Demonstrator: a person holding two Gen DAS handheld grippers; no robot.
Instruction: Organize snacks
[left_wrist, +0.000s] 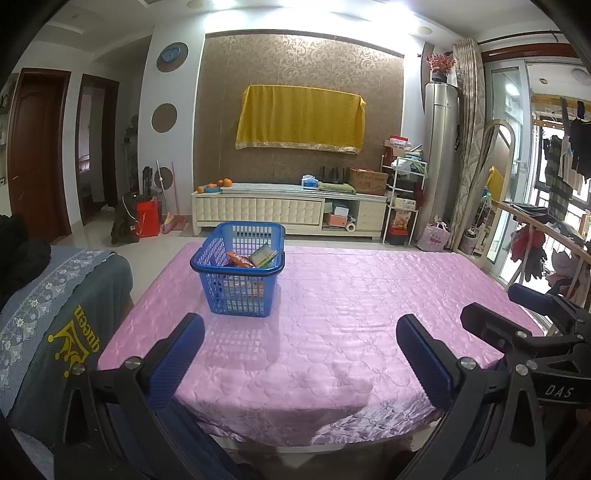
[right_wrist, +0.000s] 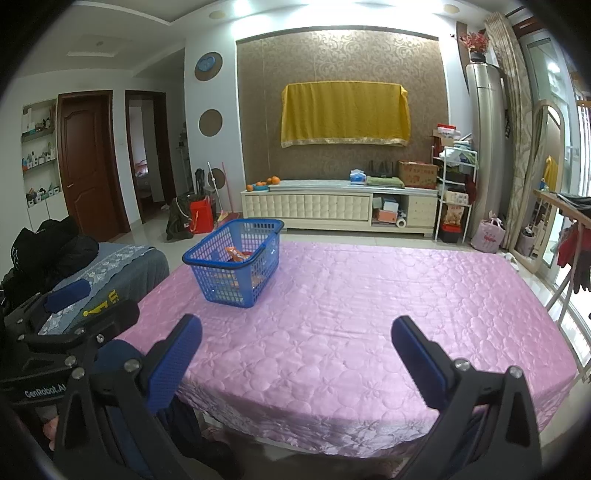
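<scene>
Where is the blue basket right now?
The blue basket stands on the pink tablecloth, toward the far left part of the table in both views, with snack packets inside and both open grippers well short of it.

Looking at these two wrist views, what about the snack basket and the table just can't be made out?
- Blue basket: lower contents, left wrist view; only blurs of colour show through the mesh wall.
- Orange packet: print too small, right wrist view.
- Green packet: hidden by the basket wall, right wrist view.
- Pink table: near edge cut off by the right tool, both views. Left tool empty.
</scene>
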